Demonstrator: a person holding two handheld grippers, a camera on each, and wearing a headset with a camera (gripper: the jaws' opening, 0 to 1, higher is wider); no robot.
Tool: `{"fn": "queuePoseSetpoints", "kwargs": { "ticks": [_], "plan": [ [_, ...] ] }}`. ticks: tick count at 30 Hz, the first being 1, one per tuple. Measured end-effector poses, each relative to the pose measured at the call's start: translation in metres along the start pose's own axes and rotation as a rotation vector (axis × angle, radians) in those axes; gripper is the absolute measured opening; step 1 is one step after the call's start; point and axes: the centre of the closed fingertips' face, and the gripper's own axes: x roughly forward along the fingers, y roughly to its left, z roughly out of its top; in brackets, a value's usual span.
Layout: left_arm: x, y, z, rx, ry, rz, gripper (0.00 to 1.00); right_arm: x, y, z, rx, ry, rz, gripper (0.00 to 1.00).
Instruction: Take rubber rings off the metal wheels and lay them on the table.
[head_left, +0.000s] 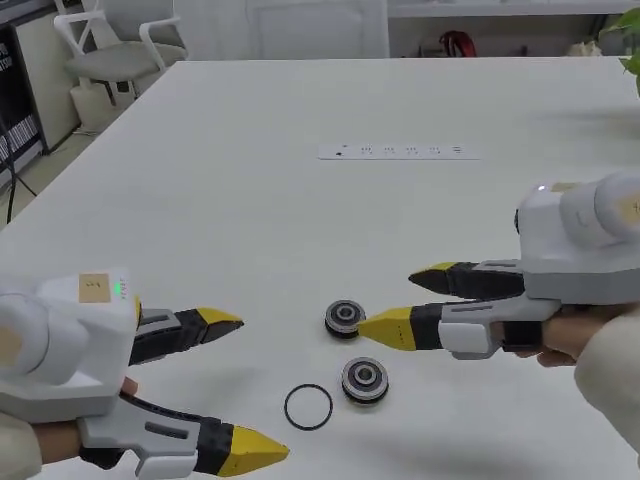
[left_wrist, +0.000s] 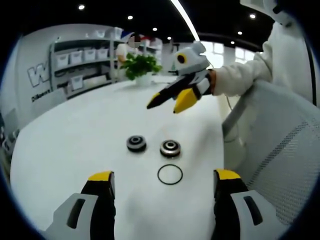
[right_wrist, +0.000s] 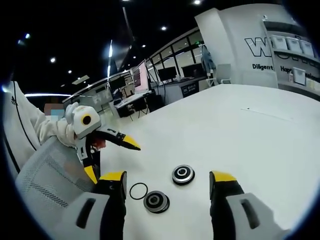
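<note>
Left gripper: your left gripper (head_left: 262, 388) (left_wrist: 164, 175) (right_wrist: 113, 160) sits at the lower left of the head view. Its jaws are spread wide with nothing held, and the tips are aimed right toward the parts.
Rubber ring: one loose rubber ring (head_left: 286, 408) (left_wrist: 158, 174) (right_wrist: 130, 191) lies flat on the table (head_left: 250, 200), just ahead of your left jaws. In the left gripper view it is centred between them and apart from both tips. Being round, it has no long axis.
Far wheel: the far wheel (head_left: 345, 317) (left_wrist: 136, 143) (right_wrist: 183, 174) lies flat with its hub hole up, beyond the ring. Its rim looks dark.
Near wheel: the near wheel (head_left: 365, 380) (left_wrist: 170, 148) (right_wrist: 156, 202) also lies flat, just beside the ring on its right. It is near the far wheel but apart from it.
Right gripper: your right gripper (head_left: 390, 300) (left_wrist: 165, 106) (right_wrist: 168, 176) comes in from the right with its tips aimed left, jaws released and gripping nothing. In the head view its nearer yellow tip sits just beside the far wheel, and you cannot tell whether it touches. The right gripper view frames both wheels between your jaws.
Bins: white bins (left_wrist: 62, 60) line the shelves in the left gripper view. Their contents are too small to tell.
</note>
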Motion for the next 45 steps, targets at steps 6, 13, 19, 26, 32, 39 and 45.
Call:
{"fn": "queuePoseSetpoints", "kwargs": {
  "ticks": [6,13,19,26,32,39,45],
  "plan": [
    [-0.001,0.002,0.002,-0.006,-0.009,0.009,0.82,-0.002,0.001,0.001,-0.015,-0.006,0.01,0.72],
    [-0.002,0.001,0.005,0.011,-0.004,0.015,0.83,-0.002,0.003,-0.002,-0.03,0.004,0.027,0.76],
    [-0.005,0.001,0.016,0.009,-0.033,0.02,0.83,-0.001,0.005,-0.006,-0.05,0.019,0.039,0.75],
    [-0.007,0.002,0.028,0.009,-0.056,0.019,0.84,0.0,0.005,-0.01,-0.051,0.034,0.045,0.75],
    [-0.01,0.008,0.042,0.031,-0.073,0.025,0.84,0.0,0.005,-0.013,-0.057,0.047,0.052,0.74],
    [-0.011,0.017,0.051,0.089,-0.046,0.023,0.82,0.001,0.007,-0.016,-0.071,0.057,0.059,0.73],
    [-0.006,0.022,0.073,0.119,-0.071,0.01,0.81,0.0,0.007,-0.016,-0.075,0.057,0.06,0.72]
  ]
}}
